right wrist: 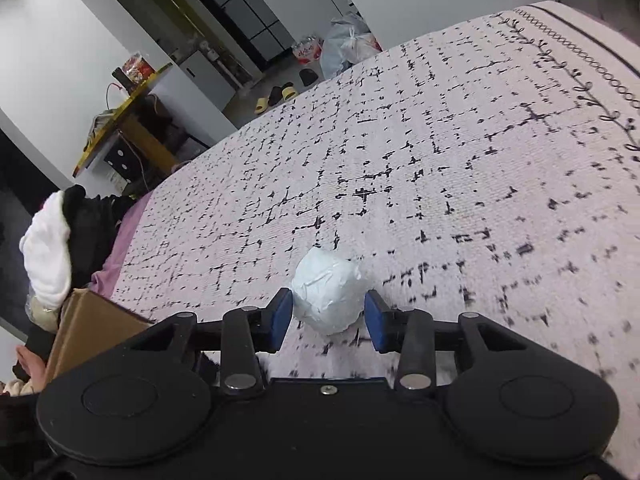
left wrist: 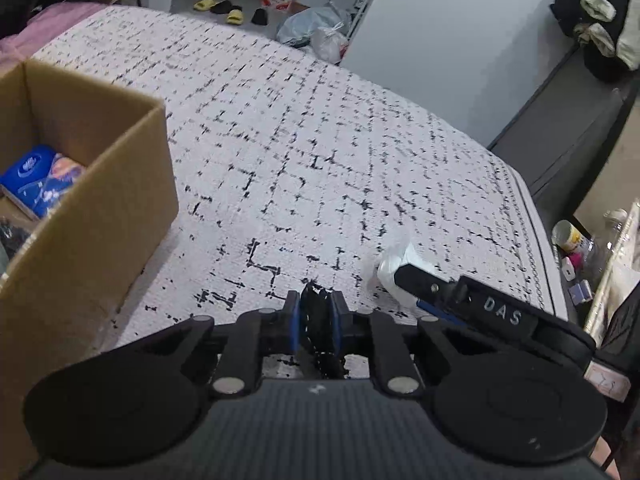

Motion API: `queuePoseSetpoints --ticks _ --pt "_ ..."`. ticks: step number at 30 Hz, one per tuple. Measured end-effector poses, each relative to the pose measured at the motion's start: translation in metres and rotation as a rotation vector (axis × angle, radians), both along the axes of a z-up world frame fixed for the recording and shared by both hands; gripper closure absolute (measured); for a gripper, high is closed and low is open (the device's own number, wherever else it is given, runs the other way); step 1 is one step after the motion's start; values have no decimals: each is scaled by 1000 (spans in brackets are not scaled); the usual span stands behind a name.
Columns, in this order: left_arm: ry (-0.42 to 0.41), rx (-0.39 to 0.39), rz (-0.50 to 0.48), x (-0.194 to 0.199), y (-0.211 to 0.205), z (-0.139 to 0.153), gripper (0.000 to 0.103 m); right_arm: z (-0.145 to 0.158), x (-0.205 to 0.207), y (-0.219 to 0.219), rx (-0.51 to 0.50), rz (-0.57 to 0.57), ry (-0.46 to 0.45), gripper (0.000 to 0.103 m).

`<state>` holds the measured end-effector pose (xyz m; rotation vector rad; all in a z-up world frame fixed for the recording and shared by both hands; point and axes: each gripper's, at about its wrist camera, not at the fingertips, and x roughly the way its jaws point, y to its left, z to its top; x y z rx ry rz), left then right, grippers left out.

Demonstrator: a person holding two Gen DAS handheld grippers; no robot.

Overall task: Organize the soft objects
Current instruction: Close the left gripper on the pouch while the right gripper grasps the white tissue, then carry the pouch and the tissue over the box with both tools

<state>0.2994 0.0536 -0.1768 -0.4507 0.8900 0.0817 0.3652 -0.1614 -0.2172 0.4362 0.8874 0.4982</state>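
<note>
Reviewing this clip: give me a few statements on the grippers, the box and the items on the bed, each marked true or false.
1. The left gripper is shut on a black soft item. True.
2. The right gripper is clamped on the white bundle. False: its jaws stand open on either side of it.
3. The cardboard box stands on the bed. True.
4. The box is empty. False: a blue packet lies inside.
</note>
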Motion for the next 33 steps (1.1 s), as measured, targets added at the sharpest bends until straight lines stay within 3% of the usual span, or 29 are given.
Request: queuePoseSetpoints --ticks 11,21,29,33 --pt "-61 -42 -61 -23 4 30 92 33 -41 -17 -7 -51 -24 64" --pt "-144 15 -161 -49 10 79 92 72 -78 -21 -16 -93 -32 64" --pt "-201 -42 -175 -79 22 97 92 108 -112 -6 -86 -82 -87 64" --pt "-226 -36 -159 -91 35 109 92 118 -125 -1 -71 -86 -90 64"
